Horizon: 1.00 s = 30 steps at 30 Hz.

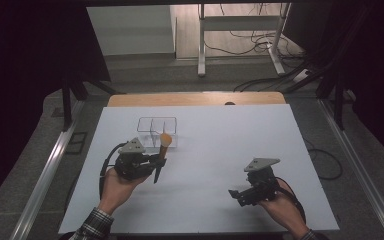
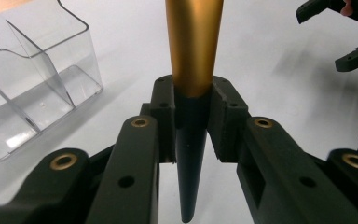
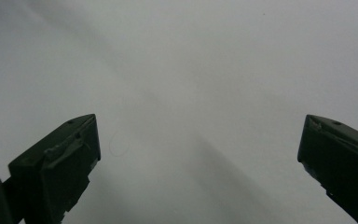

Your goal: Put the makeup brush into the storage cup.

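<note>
A person seated at a white table [image 1: 220, 150] held a two-jaw gripper in each hand. The left gripper [image 1: 156, 159], near the table's left side, was clamped on a brush [image 1: 162, 152] with a black tapered handle and a gold ferrule. In the left gripper view the jaws pressed both sides of the brush [image 2: 192, 93] where black met gold, the pointed handle end running back toward the camera. From above, the brush stood tilted, its orange-toned top just in front of a clear box [image 1: 156, 131] and its black end hanging off the table surface.

The clear box, split by dividers into compartments, stood on the table just beyond the left gripper; the left gripper view showed the box [image 2: 32, 88] beside the jaws, apart from them.

The right gripper [image 1: 235, 194] was held low over the table's right front area, well apart from the box. In the right gripper view its jaws stood wide apart over bare white surface, holding nothing.
</note>
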Motion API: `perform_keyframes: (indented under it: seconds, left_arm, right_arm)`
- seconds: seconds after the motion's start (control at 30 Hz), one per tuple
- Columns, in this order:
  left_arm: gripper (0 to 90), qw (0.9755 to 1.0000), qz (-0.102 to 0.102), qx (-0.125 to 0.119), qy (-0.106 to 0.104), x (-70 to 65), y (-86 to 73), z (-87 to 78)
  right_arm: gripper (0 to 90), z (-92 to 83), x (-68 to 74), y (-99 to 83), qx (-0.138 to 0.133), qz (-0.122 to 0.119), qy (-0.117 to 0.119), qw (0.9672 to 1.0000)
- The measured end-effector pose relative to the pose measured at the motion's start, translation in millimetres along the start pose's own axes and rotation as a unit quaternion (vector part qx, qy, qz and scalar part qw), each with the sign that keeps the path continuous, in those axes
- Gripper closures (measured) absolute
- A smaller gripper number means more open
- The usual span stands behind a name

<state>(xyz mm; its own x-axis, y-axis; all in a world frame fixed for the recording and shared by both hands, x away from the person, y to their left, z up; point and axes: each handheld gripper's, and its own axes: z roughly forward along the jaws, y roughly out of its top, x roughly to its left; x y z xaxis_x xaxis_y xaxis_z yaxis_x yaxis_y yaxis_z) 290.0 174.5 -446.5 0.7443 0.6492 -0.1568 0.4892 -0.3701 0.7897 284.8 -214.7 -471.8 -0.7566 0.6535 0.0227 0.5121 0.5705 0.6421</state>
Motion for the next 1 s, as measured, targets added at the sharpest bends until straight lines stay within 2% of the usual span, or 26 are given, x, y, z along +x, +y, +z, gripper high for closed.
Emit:
perform_keyframes:
  seconds: [0.27, 0.6, 1.0]
  left_arm:
    - [73.8, 1.0000, 0.003, -0.001, -0.002, 1.5, 3.5, 1.4]
    - [73.8, 1.0000, -0.004, -0.008, -0.001, 6.8, 6.7, 0.8]
    - [73.8, 0.9999, 0.007, -0.010, 0.003, 12.4, 15.5, 3.0]
  right_arm:
    - [0.0, -5.0, -3.7, -6.2, 0.002, 0.004, -0.007, 1.0000]
    - [0.0, -10.6, -8.6, -13.7, 0.004, 0.012, -0.013, 0.9998]
    - [0.0, -19.9, -19.4, -25.5, 0.003, 0.027, -0.027, 0.9993]
